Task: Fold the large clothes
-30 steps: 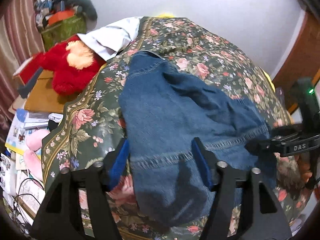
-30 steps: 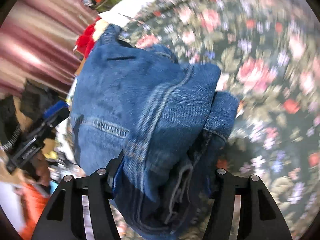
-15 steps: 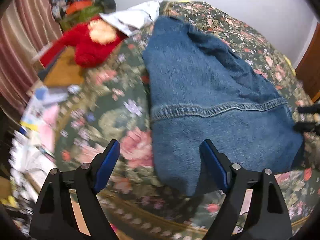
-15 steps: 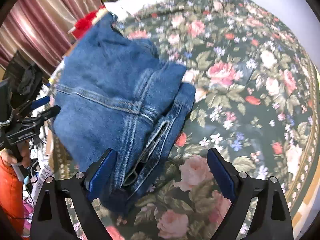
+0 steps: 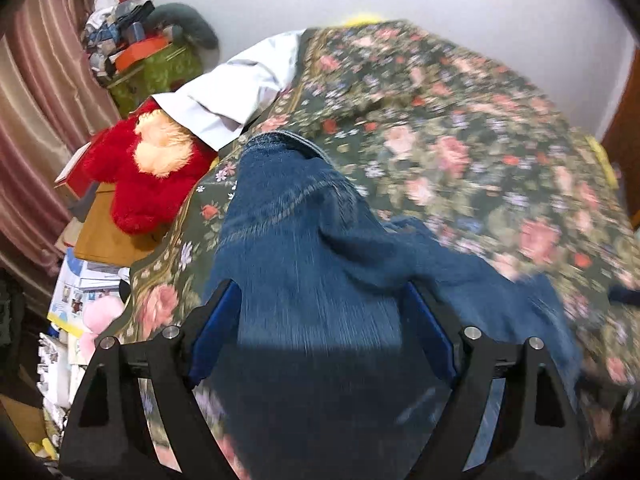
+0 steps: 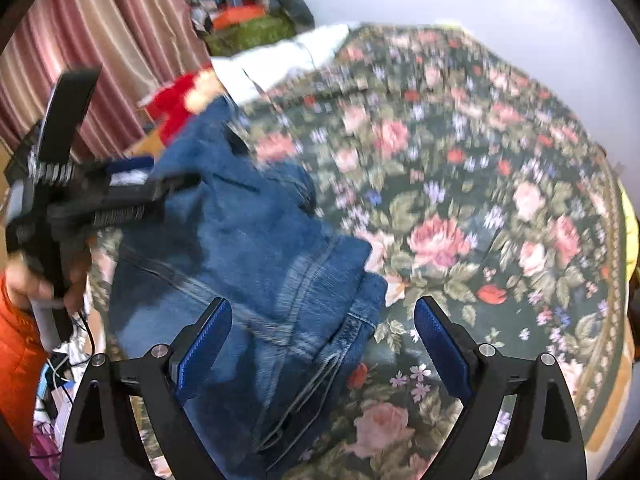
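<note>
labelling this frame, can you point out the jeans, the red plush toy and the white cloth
jeans (image 5: 304, 264), left wrist view, mid fabric
red plush toy (image 5: 140, 196), left wrist view, red body
white cloth (image 5: 236, 92), left wrist view, middle fold

The jeans lie on the bedspread, plush toy to their left.

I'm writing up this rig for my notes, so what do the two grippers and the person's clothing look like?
Each gripper, left gripper and right gripper, is a matte black plastic frame with triangular cut-outs and silver bolt heads. The fingers carry flat, textured blue pads. In the right wrist view the left one shows a black handle with ribbed parts and a thin black cable. The person wears an orange sleeve.
</note>
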### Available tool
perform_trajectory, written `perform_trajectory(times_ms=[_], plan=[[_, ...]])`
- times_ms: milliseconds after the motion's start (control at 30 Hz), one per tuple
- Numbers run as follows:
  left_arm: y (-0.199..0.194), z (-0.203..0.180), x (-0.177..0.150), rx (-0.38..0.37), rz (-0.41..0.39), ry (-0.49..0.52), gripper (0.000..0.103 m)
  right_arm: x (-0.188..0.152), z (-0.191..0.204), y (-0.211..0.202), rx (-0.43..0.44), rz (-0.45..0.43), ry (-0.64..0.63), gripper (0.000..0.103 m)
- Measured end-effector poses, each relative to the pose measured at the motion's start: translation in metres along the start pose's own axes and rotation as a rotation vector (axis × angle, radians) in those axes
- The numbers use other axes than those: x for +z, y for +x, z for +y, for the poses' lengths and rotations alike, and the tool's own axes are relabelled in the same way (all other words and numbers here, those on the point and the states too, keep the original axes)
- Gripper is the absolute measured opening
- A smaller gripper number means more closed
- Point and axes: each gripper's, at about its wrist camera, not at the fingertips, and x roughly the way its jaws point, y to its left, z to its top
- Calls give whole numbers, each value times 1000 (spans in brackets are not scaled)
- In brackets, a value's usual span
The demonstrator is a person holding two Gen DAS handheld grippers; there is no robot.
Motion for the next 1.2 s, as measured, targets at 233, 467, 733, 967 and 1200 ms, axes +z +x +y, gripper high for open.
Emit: perform_trajectory(times_ms=[233, 467, 733, 967, 1200], plan=[[19, -8, 0, 91, -33, 62, 92, -9, -20, 27, 78, 90, 49, 93], [-38, 5, -5, -10, -67, -8, 86, 0, -6, -45, 45, -83, 45, 93], [-183, 17, -26, -104, -325, -20, 86, -8, 31, -177, 52, -394, -20, 93], [-291, 22, -69, -149, -545, -42, 86, -51, 66, -281, -33, -708, -60, 93], [-363, 16, -121, -149, -712, -80, 86, -106, 94, -339, -50, -893, -50, 93]])
